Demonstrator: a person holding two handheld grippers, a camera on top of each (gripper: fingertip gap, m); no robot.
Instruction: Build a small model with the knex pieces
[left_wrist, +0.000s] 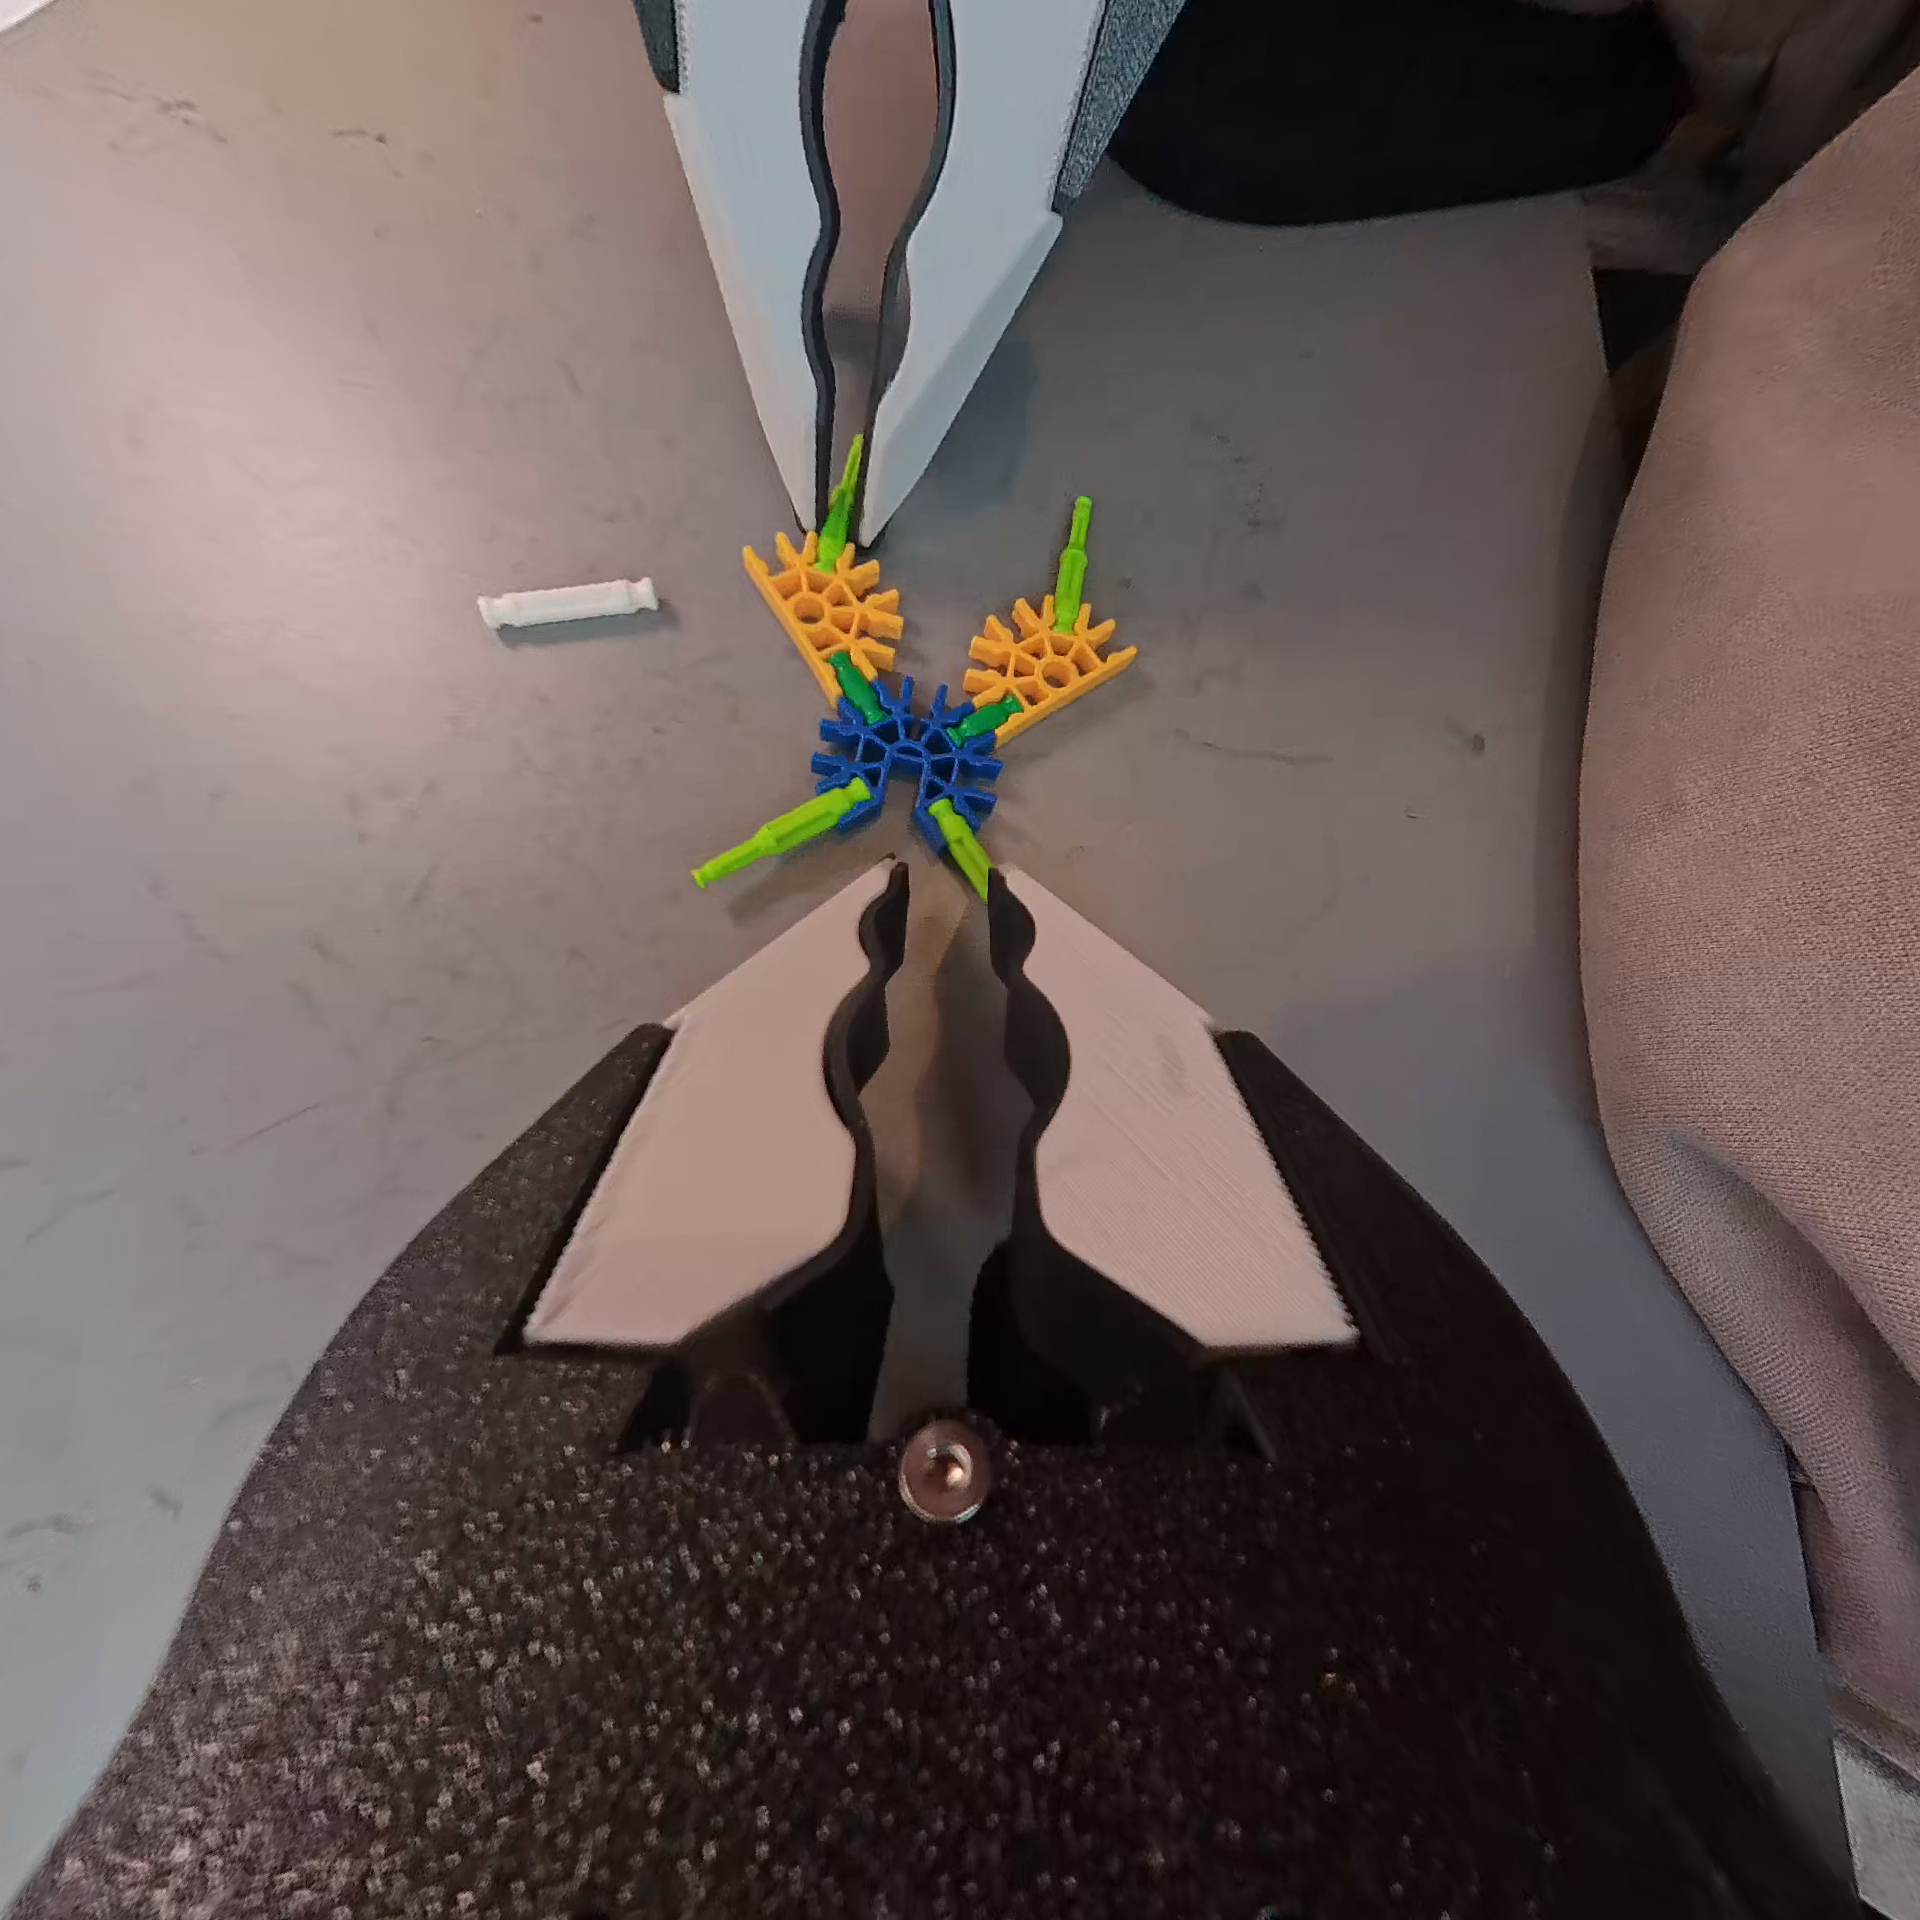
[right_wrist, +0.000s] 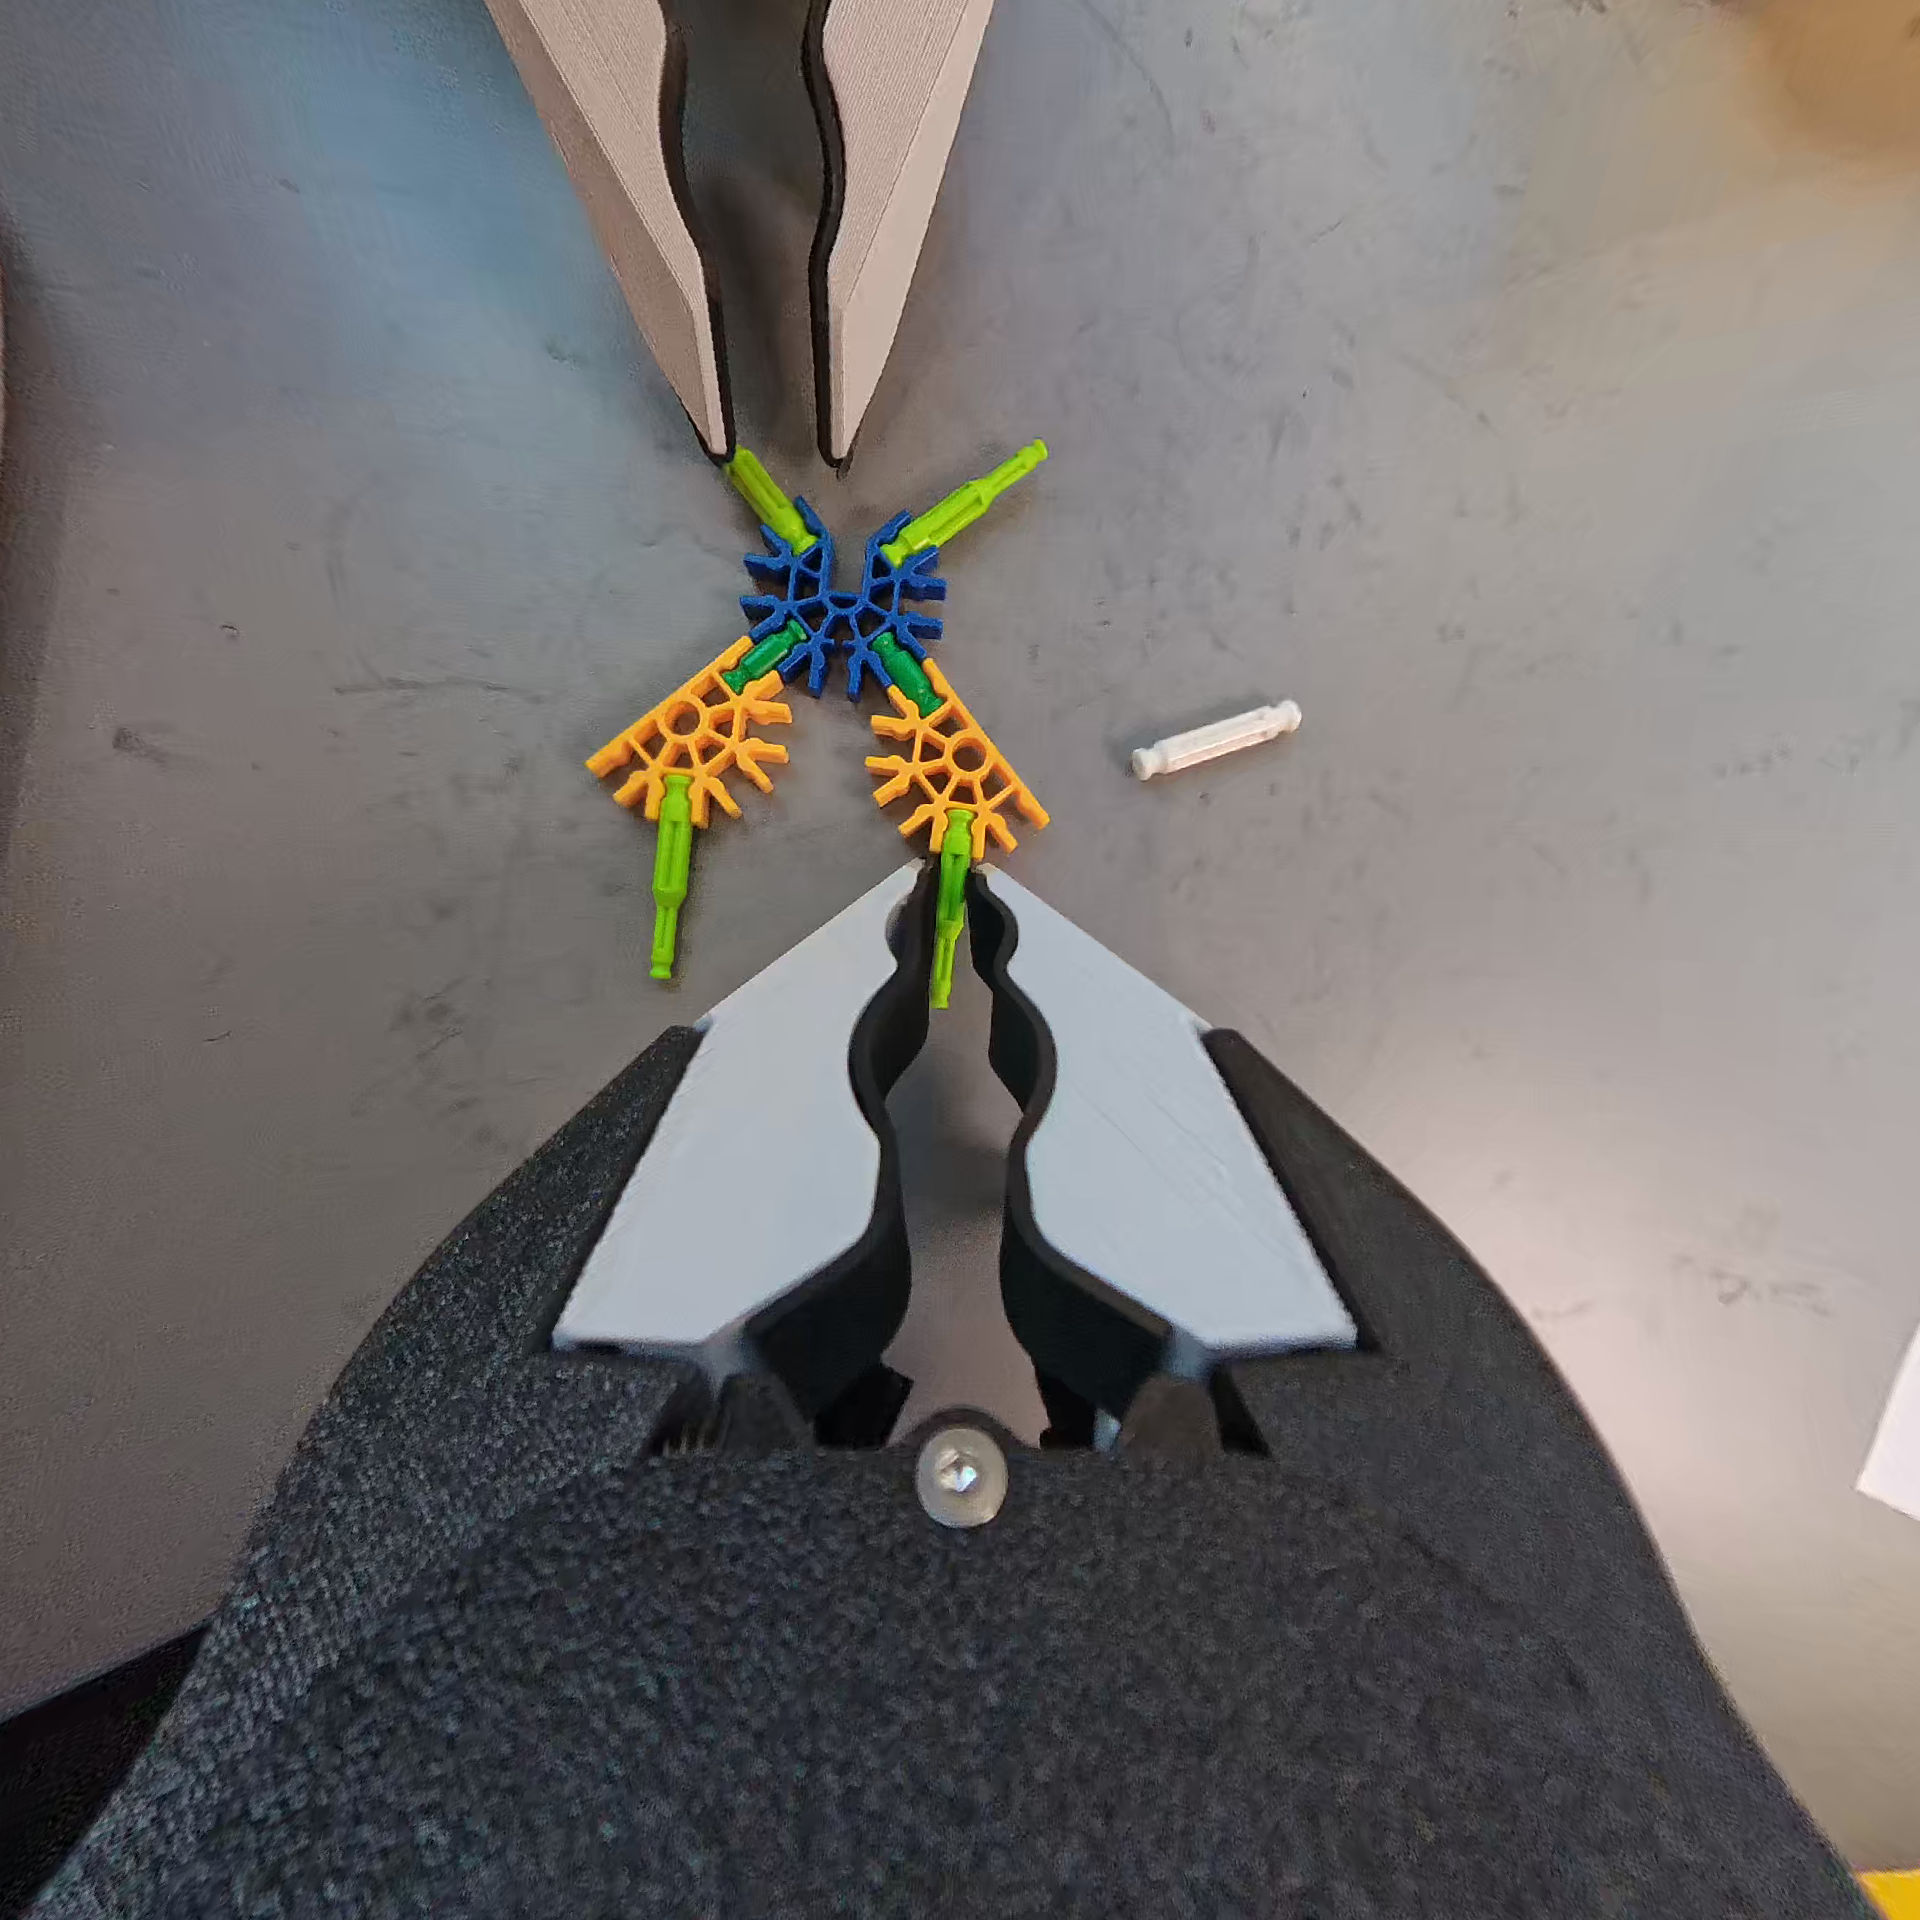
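Right tongs (right_wrist: 948, 868) pinch one of four lime rods (right_wrist: 948, 914); left tongs (left_wrist: 943, 873) spread, one tip touching another rod (left_wrist: 961, 836); two orange connectors (right_wrist: 961, 764), one white rod (right_wrist: 1216, 739) apart on open counter (right_wrist: 1455, 468).

left claw (left_wrist: 943, 878): tapered beige ribbed fingers, wavy black inner pads, speckled black housing, one silver screw at centre | right claw (right_wrist: 951, 868): tapered pale grey-blue fingers, wavy black pads, textured black housing, one silver screw
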